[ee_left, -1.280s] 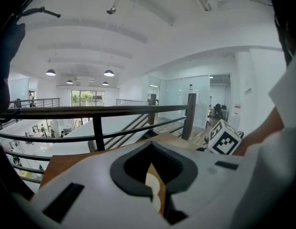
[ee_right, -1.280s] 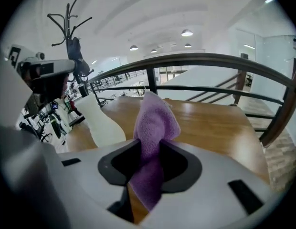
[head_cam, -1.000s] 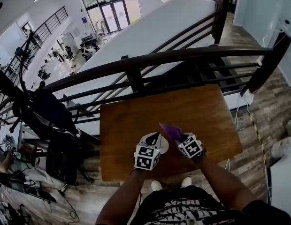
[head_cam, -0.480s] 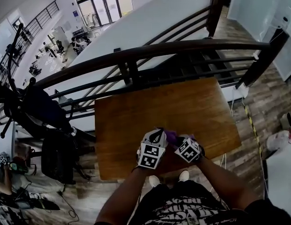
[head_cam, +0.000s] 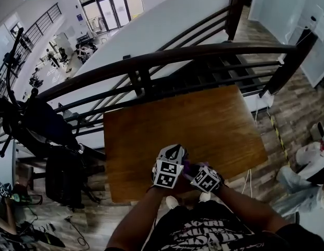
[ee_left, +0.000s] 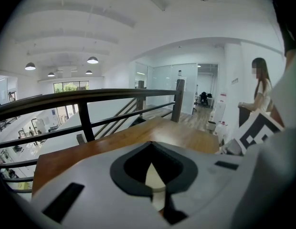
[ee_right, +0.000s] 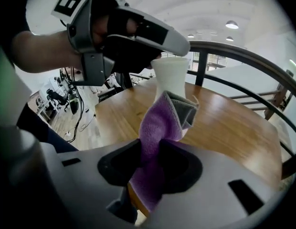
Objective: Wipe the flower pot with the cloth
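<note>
Head view: square markers (head_cam: pixel 167 173) on left gripper (head_cam: pixel 174 151)

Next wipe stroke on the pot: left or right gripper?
Right. The right gripper pinches the purple cloth, which sits against the white flower pot. The left gripper is clamped on the pot's rim, so it is busy holding.

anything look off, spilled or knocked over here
Nothing stands out. The flower pot is upright, held at its rim by the left gripper. The purple cloth clamped in the right gripper lies against its side. No spill or damage shows.
</note>
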Action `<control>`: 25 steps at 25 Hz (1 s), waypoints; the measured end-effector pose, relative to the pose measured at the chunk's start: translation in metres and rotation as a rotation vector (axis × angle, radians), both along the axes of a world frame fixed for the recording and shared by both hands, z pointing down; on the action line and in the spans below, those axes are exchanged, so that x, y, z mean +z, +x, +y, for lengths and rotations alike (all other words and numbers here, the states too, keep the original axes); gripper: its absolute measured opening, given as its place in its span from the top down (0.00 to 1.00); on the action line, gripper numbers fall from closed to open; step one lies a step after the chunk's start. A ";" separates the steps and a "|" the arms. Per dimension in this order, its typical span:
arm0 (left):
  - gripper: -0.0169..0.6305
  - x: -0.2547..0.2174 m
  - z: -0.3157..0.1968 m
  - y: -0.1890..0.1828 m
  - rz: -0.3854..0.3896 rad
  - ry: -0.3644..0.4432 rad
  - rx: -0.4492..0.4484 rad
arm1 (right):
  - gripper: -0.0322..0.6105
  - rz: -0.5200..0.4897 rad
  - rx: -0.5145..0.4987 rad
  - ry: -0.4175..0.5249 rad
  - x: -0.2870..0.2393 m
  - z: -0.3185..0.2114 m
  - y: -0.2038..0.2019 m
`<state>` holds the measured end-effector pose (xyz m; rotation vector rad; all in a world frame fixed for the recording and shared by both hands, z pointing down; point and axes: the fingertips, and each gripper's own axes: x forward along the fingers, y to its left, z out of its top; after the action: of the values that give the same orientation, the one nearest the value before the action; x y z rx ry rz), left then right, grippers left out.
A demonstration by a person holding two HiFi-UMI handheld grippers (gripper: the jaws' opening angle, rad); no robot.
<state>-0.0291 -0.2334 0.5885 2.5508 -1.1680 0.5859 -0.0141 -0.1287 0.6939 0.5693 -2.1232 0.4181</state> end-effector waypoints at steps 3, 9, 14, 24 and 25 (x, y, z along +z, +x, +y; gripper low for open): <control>0.97 0.000 0.000 -0.001 -0.010 -0.010 0.004 | 0.78 -0.007 -0.070 0.000 -0.003 0.007 -0.021; 0.97 0.000 -0.006 0.004 -0.027 -0.008 0.015 | 0.77 0.005 -0.196 -0.019 0.005 0.017 -0.042; 0.97 0.002 -0.005 0.002 -0.047 -0.002 0.015 | 0.77 0.070 -0.173 -0.061 0.026 0.013 -0.012; 0.97 0.010 0.005 0.003 -0.034 -0.007 0.010 | 0.77 0.099 0.000 -0.075 0.030 -0.014 0.043; 0.97 0.011 0.005 0.002 -0.031 -0.007 0.007 | 0.77 0.101 0.006 -0.078 0.030 -0.016 0.045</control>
<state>-0.0269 -0.2282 0.5990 2.5490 -1.1660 0.6329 0.0313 -0.1445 0.7238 0.5414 -1.9999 0.4636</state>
